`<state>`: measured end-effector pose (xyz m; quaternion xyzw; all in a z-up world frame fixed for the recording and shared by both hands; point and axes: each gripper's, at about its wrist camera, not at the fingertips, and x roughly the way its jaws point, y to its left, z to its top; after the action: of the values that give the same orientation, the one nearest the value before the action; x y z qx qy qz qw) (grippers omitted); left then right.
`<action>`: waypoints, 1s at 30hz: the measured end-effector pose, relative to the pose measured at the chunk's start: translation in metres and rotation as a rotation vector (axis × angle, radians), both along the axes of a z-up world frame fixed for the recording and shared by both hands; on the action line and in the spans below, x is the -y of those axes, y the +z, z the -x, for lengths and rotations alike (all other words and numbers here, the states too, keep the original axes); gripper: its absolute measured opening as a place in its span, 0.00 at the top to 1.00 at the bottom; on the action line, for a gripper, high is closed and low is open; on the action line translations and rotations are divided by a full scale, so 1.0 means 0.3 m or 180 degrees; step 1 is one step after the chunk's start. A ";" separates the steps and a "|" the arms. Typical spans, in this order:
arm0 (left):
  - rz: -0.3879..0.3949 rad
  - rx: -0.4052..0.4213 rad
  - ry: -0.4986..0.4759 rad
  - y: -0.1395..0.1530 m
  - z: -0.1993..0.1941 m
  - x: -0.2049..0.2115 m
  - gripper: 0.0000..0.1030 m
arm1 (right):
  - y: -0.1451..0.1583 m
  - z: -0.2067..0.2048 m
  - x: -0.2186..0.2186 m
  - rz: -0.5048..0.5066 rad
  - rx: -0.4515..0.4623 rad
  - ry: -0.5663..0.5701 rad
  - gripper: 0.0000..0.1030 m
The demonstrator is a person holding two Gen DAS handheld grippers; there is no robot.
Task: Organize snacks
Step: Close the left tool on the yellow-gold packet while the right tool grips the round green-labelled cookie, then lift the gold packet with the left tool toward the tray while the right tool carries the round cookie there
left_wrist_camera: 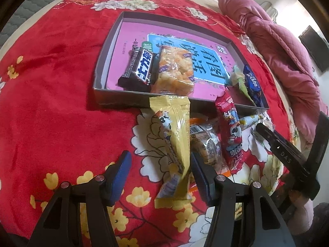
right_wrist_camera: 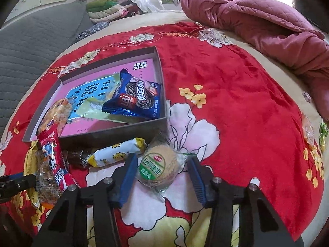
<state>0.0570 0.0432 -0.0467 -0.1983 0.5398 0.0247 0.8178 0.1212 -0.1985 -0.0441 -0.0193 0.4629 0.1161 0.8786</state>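
l tongs (left_wrist_camera: 160, 173) apart round yellow snack pack (left_wrist_camera: 174, 144); r tongs (right_wrist_camera: 162, 169) apart round biscuit pack (right_wrist_camera: 159, 167).

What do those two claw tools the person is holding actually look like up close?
Both look alike. The left gripper and the right gripper each have two black plastic arms with triangular cut-outs, round silver pivot pins, and ribbed blue pads on the fingers. Seen from the left camera, the right tool's black body bears small white letters, "DAS". A pale pink sleeve shows behind it.
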 end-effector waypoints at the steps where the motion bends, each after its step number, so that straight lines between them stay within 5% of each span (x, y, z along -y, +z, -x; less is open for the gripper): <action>1: 0.0021 0.0012 -0.0011 -0.002 -0.006 0.003 0.41 | 0.000 0.001 0.002 -0.0024 -0.0009 0.0008 0.53; 13: 0.0184 0.0089 -0.0179 -0.021 -0.036 0.041 0.85 | 0.024 0.022 0.013 -0.0159 -0.0019 0.0058 0.58; 30: 0.0233 0.0221 -0.0142 0.051 0.022 0.009 0.87 | 0.103 0.077 0.005 -0.0328 0.0172 0.0220 0.59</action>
<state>0.0504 0.0407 -0.0312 -0.2168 0.5159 -0.0202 0.8285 0.0979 -0.2001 -0.0131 0.0068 0.4315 0.1694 0.8860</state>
